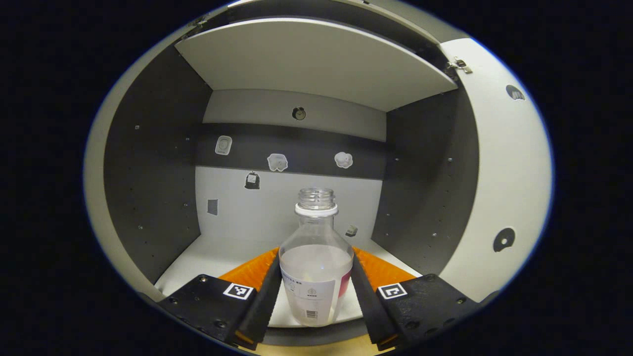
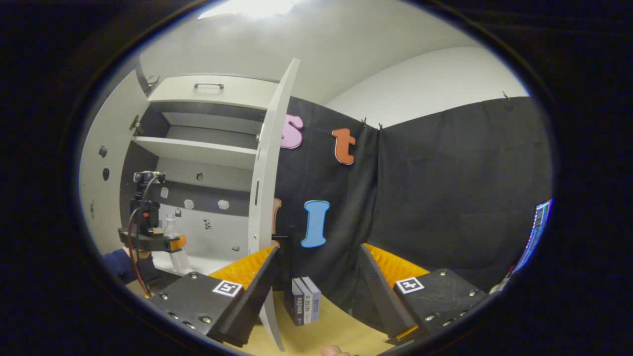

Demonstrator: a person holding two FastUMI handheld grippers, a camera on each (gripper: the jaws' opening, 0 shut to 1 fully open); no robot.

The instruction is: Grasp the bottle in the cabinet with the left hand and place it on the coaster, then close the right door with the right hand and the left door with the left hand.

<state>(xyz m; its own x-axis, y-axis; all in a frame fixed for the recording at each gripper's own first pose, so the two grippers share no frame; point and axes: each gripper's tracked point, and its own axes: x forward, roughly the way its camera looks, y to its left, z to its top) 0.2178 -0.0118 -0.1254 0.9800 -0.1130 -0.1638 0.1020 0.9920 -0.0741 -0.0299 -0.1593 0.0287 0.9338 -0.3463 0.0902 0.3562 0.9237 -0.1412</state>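
Note:
A clear bottle (image 1: 316,277) without a cap, half full of pale liquid and wearing a white label, stands at the front of the cabinet's lower shelf (image 1: 207,257). My left gripper (image 1: 315,253) is shut on its body, one finger pressing each side. In the right gripper view, the left gripper (image 2: 165,242) and the bottle (image 2: 172,228) show far off inside the cabinet, with a sleeve behind them. My right gripper (image 2: 319,247) is open and holds nothing, out in front of the booth wall. Both doors stand open: the right door (image 2: 267,163) edge-on, the left door (image 2: 104,163) swung wide.
An upper shelf (image 1: 316,64) spans the cabinet above the bottle. Small stickers dot the back wall (image 1: 277,162). Three small boxes (image 2: 304,306) stand upright on the wooden table (image 2: 341,336) near the right door's lower edge. A screen (image 2: 539,232) glows at the far right.

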